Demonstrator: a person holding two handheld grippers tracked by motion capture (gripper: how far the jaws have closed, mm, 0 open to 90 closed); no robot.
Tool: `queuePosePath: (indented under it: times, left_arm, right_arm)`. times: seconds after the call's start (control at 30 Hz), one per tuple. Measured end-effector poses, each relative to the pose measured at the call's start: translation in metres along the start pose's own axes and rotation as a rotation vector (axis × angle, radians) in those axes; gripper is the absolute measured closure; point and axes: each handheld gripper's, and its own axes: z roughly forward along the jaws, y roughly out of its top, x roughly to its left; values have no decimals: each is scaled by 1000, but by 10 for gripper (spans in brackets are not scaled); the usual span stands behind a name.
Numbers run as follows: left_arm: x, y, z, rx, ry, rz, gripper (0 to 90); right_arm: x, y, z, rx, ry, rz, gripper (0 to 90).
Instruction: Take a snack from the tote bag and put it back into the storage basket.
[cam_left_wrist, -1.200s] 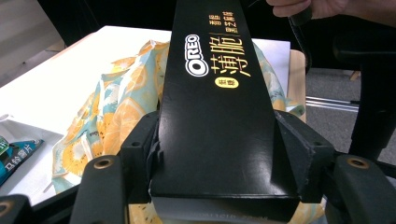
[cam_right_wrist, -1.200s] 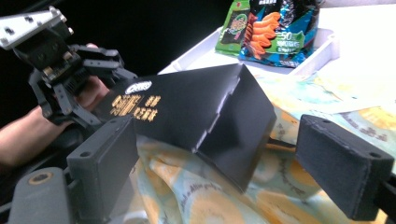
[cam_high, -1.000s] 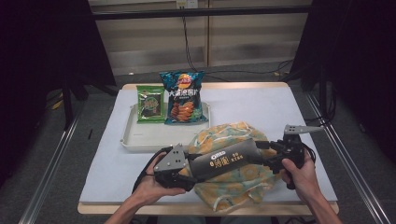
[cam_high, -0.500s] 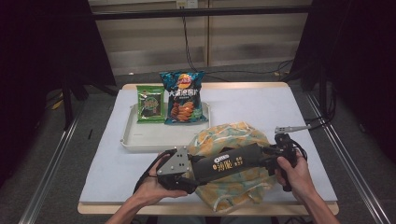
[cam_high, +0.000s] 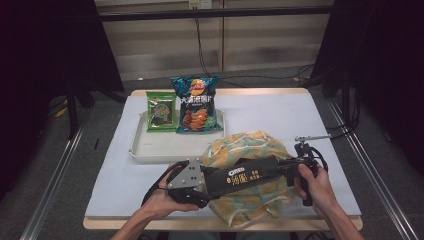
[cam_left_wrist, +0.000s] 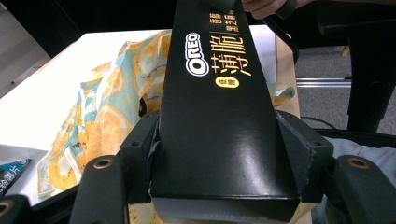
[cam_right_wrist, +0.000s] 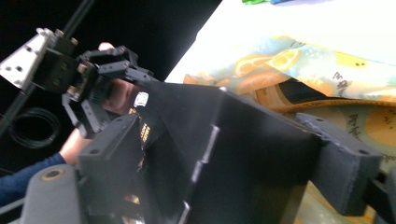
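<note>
The black Oreo box (cam_high: 246, 175) lies level between the two grippers, one end pinched between the jaws of the left gripper (cam_left_wrist: 224, 154) and the other end set between the jaws of the right gripper (cam_right_wrist: 219, 168), which have just been closing around it. Compared with a second earlier, the box lies flatter, and the right gripper sits lower and nearer the person. Directly beneath the jaws lies an orange-print bag (cam_high: 250, 145); beyond them, on the desk (cam_high: 310, 115), a white tray (cam_high: 150, 152) carries a green packet (cam_high: 161, 111) and a blue chip bag (cam_high: 196, 104).
</note>
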Motion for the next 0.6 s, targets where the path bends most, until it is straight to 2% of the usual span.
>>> queuePosePath:
  times: [0.13,0.23,0.3,0.33,0.37,0.4,0.5,0.6]
  left_arm:
    - [1,0,1,4,4,14,382]
    - [2,-1,2,6,-3,3,380]
    - [1,-3,3,14,2,-22,376]
    - [3,-4,3,25,3,-4,375]
    - [2,-5,5,25,5,-25,373]
    - [2,-6,7,33,7,-29,370]
    - [1,-8,10,55,10,-16,373]
    - [0,-8,10,64,0,3,379]
  right_arm:
    - [-3,0,-4,-16,22,28,239]
    - [-3,1,-6,-25,30,43,261]
    - [-3,1,-8,-45,38,51,291]
    - [-3,2,-9,-56,46,54,309]
    - [-3,2,-10,-63,49,49,320]
    - [-2,2,-12,-67,51,48,333]
    - [-2,3,-14,-66,50,46,347]
    - [-3,2,-13,-31,47,54,338]
